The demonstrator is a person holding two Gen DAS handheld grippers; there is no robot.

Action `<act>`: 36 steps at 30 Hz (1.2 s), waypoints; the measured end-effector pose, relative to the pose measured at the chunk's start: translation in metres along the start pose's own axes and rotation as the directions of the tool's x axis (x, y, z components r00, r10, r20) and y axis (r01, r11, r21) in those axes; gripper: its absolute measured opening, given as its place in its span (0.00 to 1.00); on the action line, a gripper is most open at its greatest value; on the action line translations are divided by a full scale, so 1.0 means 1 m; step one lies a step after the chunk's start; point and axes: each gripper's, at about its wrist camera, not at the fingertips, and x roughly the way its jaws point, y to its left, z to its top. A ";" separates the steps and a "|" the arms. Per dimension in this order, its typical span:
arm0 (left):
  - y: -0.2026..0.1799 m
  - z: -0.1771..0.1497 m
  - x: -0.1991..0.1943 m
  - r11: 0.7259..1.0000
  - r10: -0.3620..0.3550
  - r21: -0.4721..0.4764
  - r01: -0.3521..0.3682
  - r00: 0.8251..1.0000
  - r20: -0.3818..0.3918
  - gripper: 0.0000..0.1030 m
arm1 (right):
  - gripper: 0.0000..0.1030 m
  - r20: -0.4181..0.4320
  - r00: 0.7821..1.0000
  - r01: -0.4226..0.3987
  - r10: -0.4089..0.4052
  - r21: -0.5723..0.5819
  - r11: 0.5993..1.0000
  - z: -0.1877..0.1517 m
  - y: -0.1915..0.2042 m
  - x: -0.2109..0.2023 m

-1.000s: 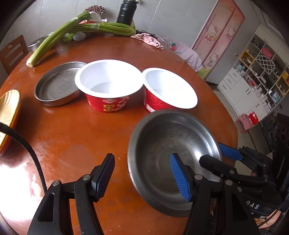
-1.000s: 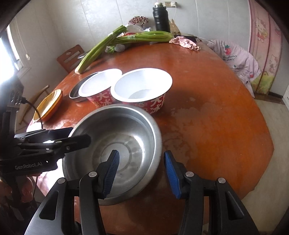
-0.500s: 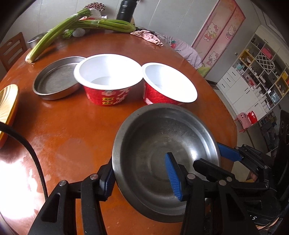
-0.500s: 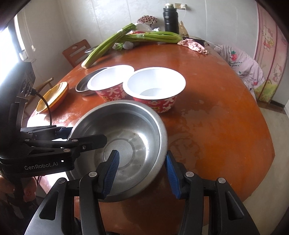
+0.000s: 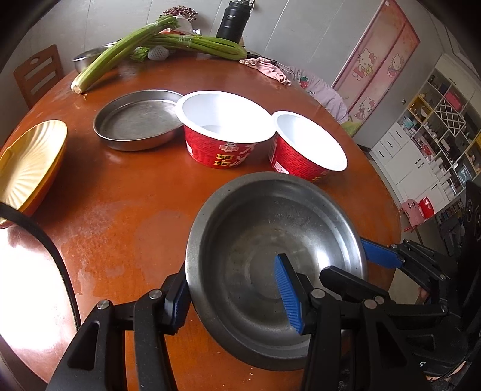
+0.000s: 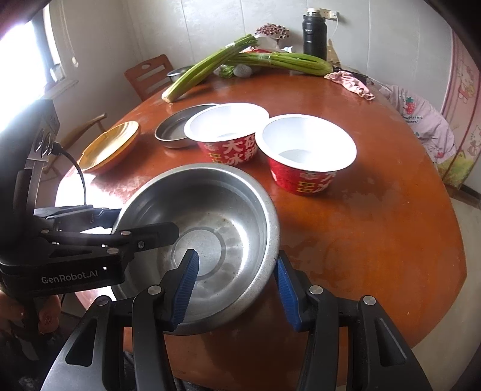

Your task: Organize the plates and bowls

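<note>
Your left gripper is clamped on the steel bowl's rim at its 9 o'clock side: one pad sits outside the wall, the other inside over the bowl's floor. Its jaws have just been closing, with the rim between them. Your right gripper is clamped on the same bowl at the opposite side, about 3 o'clock, again one pad inside and one outside the rim. In the left wrist view the right gripper's blue pad shows just past the bowl's far edge.

The bowl lies at the near edge of the round table, tilted slightly, held between both grippers. Whether its base touches the table you cannot tell from here.

At 12 o'clock from the bowl stand two red cups with white insides, side by side, the right one close to the bowl's rim. At 11 o'clock a steel plate touches the left cup. At 9 o'clock, at the table's edge, rests a gold plate. Far back lie celery stalks and a black flask.
</note>
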 end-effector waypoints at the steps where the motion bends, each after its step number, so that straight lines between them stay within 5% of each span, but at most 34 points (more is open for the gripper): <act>1: 0.000 0.000 0.000 1.000 -0.001 0.000 0.001 1.000 0.000 0.50 | 0.52 -0.001 1.000 0.001 -0.001 -0.001 1.000 0.000 0.001 0.001; 23: 0.001 -0.002 -0.001 1.000 -0.004 0.013 0.004 1.000 -0.008 0.50 | 0.53 -0.030 0.999 -0.033 0.033 -0.002 0.999 -0.003 0.002 0.002; 30: 0.003 -0.001 -0.002 0.999 0.043 0.010 -0.043 0.999 -0.006 0.50 | 0.53 -0.024 0.999 -0.042 0.042 -0.006 0.999 -0.003 0.000 0.001; 36: 0.012 0.003 -0.013 0.998 0.053 -0.016 -0.053 0.998 0.018 0.58 | 0.52 -0.024 1.000 -0.013 0.013 0.027 1.000 0.000 -0.015 0.001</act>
